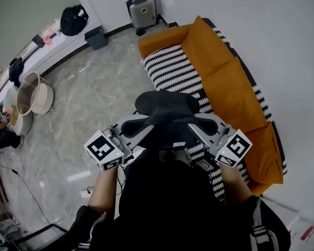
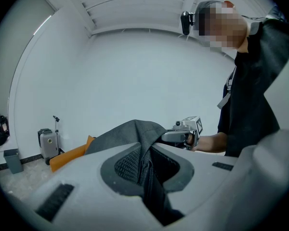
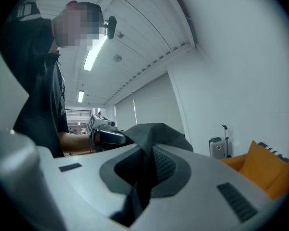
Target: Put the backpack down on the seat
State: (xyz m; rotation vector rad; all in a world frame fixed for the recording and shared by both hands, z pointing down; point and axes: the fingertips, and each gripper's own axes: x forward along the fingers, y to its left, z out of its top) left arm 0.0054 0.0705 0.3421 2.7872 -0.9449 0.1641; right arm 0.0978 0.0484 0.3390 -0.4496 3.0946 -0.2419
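Note:
A dark grey backpack (image 1: 167,120) hangs in the air between my two grippers, above the floor just in front of the sofa. My left gripper (image 1: 142,131) is shut on the bag's fabric (image 2: 145,177) at its left side. My right gripper (image 1: 194,130) is shut on the fabric (image 3: 139,177) at its right side. The seat is an orange sofa (image 1: 230,82) with a black-and-white striped cover (image 1: 174,69), lying beyond and to the right of the bag. The bag's lower part is hidden by my body.
A grey wheeled suitcase (image 1: 142,12) stands by the far wall, with a dark bin (image 1: 96,37) to its left. Round basins (image 1: 32,94) sit on the marble floor at the left. A cable and white socket (image 1: 85,193) lie on the floor near my feet.

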